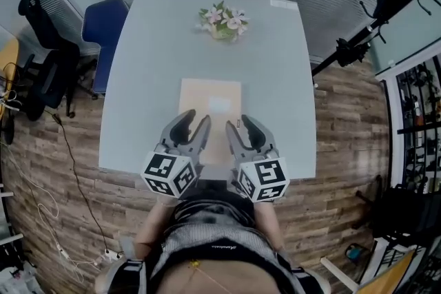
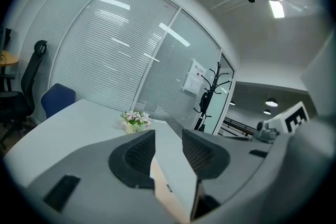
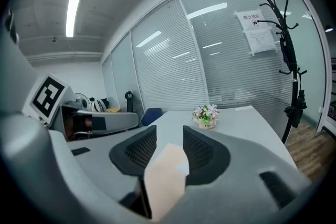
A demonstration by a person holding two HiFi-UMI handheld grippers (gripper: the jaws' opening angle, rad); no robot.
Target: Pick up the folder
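A tan folder (image 1: 210, 96) with a pale label lies flat on the light grey table (image 1: 275, 79), near its front edge. Both grippers hover side by side over the folder's near part. My left gripper (image 1: 195, 124) has its jaws apart above the folder's left side. My right gripper (image 1: 240, 126) stands the same way at the folder's right edge. In the left gripper view the folder (image 2: 161, 183) shows low in the gap of the left gripper (image 2: 168, 139). In the right gripper view the folder (image 3: 165, 176) lies under the right gripper (image 3: 169, 136). No pad presses on it.
A small pot of pink and white flowers (image 1: 224, 21) stands at the table's far side. A blue chair (image 1: 103, 27) is at the far left corner. A black stand (image 1: 358, 45) leans in at the right, and a coat rack (image 3: 289, 34) stands by the blinds.
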